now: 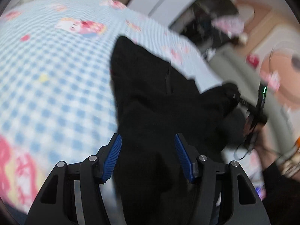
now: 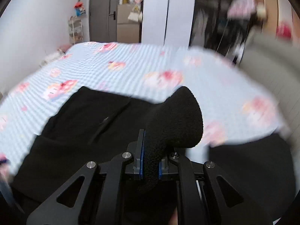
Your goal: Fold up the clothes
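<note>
A black fleece garment (image 1: 150,97) lies spread on the blue checked bedsheet (image 1: 56,78). In the left wrist view my left gripper (image 1: 148,155) stands open over its near part, and the black cloth fills the space under and between the blue pads (image 1: 112,157). At the right of that view my right gripper (image 1: 237,97) holds a raised corner of the garment. In the right wrist view the right gripper (image 2: 151,161) is shut on a thick fold of the black garment (image 2: 176,120), which bulges up above the pads. The rest of the garment (image 2: 84,123) lies flat to the left.
The bed (image 2: 131,65) with its cartoon-print sheet fills most of both views. Beyond it stand a grey door (image 2: 99,13), a small wire shelf (image 2: 75,30) and a dark open wardrobe (image 2: 215,18). A person's wrist with bracelets (image 1: 289,164) is at the right edge.
</note>
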Tool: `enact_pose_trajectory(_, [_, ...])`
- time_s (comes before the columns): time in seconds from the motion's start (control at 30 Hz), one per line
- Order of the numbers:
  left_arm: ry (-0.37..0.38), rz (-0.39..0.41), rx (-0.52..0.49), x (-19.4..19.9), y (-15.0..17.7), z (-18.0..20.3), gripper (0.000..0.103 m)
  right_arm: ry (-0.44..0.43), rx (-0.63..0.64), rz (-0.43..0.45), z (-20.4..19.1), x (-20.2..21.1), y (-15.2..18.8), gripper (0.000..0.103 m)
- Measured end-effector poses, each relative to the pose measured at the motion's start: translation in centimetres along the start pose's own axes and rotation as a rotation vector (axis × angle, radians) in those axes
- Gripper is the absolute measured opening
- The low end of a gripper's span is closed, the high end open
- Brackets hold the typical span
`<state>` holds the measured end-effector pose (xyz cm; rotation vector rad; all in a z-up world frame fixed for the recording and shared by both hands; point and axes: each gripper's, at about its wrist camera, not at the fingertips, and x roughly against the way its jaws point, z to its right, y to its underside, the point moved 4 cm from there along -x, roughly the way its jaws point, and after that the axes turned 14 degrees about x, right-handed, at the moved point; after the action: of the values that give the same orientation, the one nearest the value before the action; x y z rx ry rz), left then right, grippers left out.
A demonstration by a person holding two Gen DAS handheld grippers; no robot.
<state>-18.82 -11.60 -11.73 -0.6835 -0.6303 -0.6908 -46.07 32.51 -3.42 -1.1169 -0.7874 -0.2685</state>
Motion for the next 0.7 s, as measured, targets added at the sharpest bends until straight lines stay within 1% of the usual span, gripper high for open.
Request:
enact_pose_trajectory(0.03, [-0.078, -0.057, -0.019, -1.9, 0.5, -0.1, 0.053, -0.02, -0.026, -0.023, -0.1, -1.3, 0.9, 0.009])
enact_pose_trajectory(0.07, [-0.174, -0.128, -0.042, -3.6, 1.2, -0.5, 0.052, -0.026, -0.047, -0.047, 0.0, -2.4, 1.9, 0.009])
enact_pose_trajectory(0.13, [-0.292, -0.18, -0.115, -4.8, 2.1, -1.1, 0.053, -0.039, -0.099, -0.067, 0.6, -3.3, 3.3, 0.009])
enact_pose_trajectory(0.17, [-0.334, -0.195, -0.145, -5.0, 2.4, -1.1, 0.053, -0.039, -0.12, -0.07, 1.1, -3.5, 3.9, 0.009])
enact_pose_trajectory(0.23, [-0.243, -0.108, -0.127, -2.6, 0.8, 0.5, 0.049, -0.027, -0.128, -0.058, 2.1, -3.3, 4.5, 0.009])
enact_pose_trajectory(0.27, [-0.189, -0.06, -0.117, -1.4, 0.0, 1.3, 0.049, -0.022, -0.128, -0.05, 2.6, -3.1, 4.7, 0.009])
enact_pose_trajectory(0.3, [-0.099, 0.009, -0.109, -0.3, -1.0, 2.5, 0.049, -0.014, -0.119, -0.047, 2.9, -2.9, 4.8, 0.009])
enact_pose_trajectory(0.33, [-0.047, 0.054, -0.129, -0.2, -1.8, 3.7, 0.051, -0.003, -0.101, -0.048, 3.1, -2.8, 4.6, 0.009])
enact_pose_trajectory(0.37, [-0.006, 0.09, -0.151, -0.3, -2.6, 4.7, 0.051, 0.003, -0.088, -0.046, 3.0, -2.5, 4.5, 0.009])
enact_pose_trajectory(0.43, [-0.065, 0.064, -0.212, -3.9, -3.8, 5.4, 0.052, 0.001, -0.077, -0.028, 2.6, -1.6, 4.0, 0.009])
enact_pose_trajectory(0.47, [-0.122, -0.02, -0.184, -6.5, -4.0, 4.4, 0.05, -0.009, -0.083, -0.01, 2.4, -1.1, 3.7, 0.009])
enact_pose_trajectory(0.5, [-0.181, -0.14, -0.116, -9.1, -4.0, 2.9, 0.047, -0.012, -0.078, 0.008, 2.0, -0.7, 3.3, 0.009])
enact_pose_trajectory(0.53, [-0.205, -0.222, -0.046, -10.4, -3.8, 1.7, 0.04, -0.008, -0.064, 0.028, 1.5, -0.1, 2.7, 0.009])
enact_pose_trajectory(0.57, [-0.179, -0.202, -0.035, -9.7, -3.9, 1.8, 0.04, -0.022, -0.045, 0.058, 0.7, 0.6, 1.9, 0.009])
enact_pose_trajectory(0.6, [-0.127, -0.159, -0.039, -8.3, -4.0, 2.4, 0.042, -0.054, -0.021, 0.098, -0.4, 1.3, 0.9, 0.009])
enact_pose_trajectory(0.63, [-0.064, -0.131, -0.028, -6.8, -4.0, 2.8, 0.048, -0.089, 0.008, 0.136, -1.9, 2.2, 0.0, 0.009])
enact_pose_trajectory(0.67, [-0.004, -0.105, -0.015, -5.3, -3.9, 3.1, 0.054, -0.13, 0.041, 0.157, -3.8, 2.9, -0.6, 0.009])
enact_pose_trajectory(0.7, [0.037, -0.085, 0.01, -3.9, -3.9, 3.0, 0.055, -0.173, 0.072, 0.162, -5.8, 3.3, -1.0, 0.01])
